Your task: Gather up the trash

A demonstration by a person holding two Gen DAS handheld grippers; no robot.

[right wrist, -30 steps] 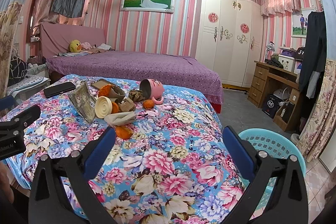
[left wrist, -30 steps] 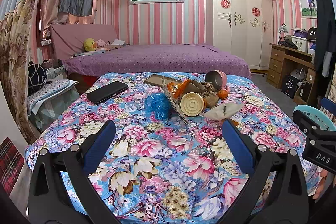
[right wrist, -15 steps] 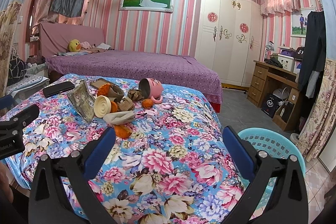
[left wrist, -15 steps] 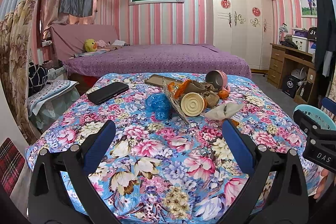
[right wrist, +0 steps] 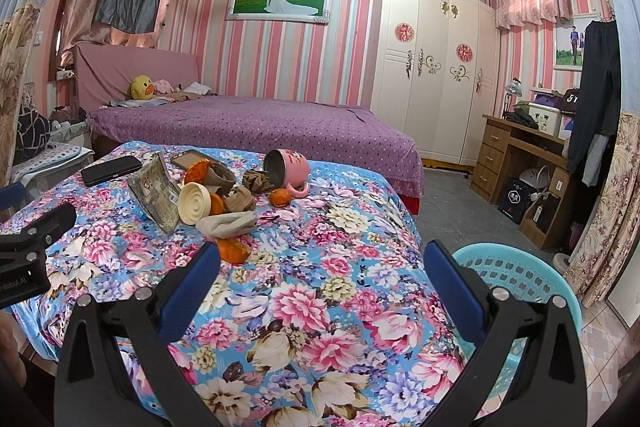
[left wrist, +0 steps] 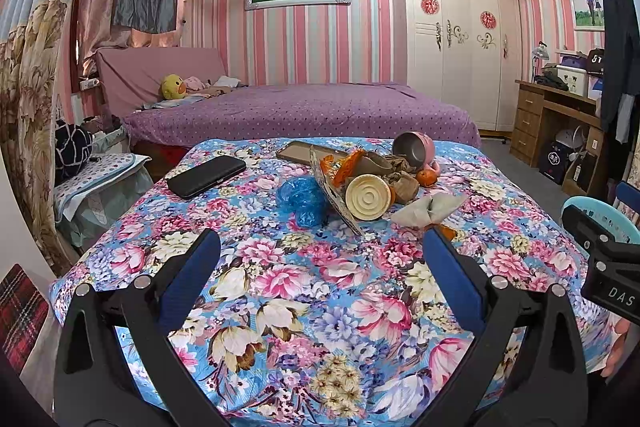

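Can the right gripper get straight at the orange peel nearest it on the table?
Probably yes. The right gripper is open and empty, and only bare floral tablecloth lies between it and the orange peel. The crumpled beige paper sits just behind the peel, not in front.

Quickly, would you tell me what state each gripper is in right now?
Left gripper: open, holding nothing, over the floral tablecloth.
Right gripper: open, holding nothing.
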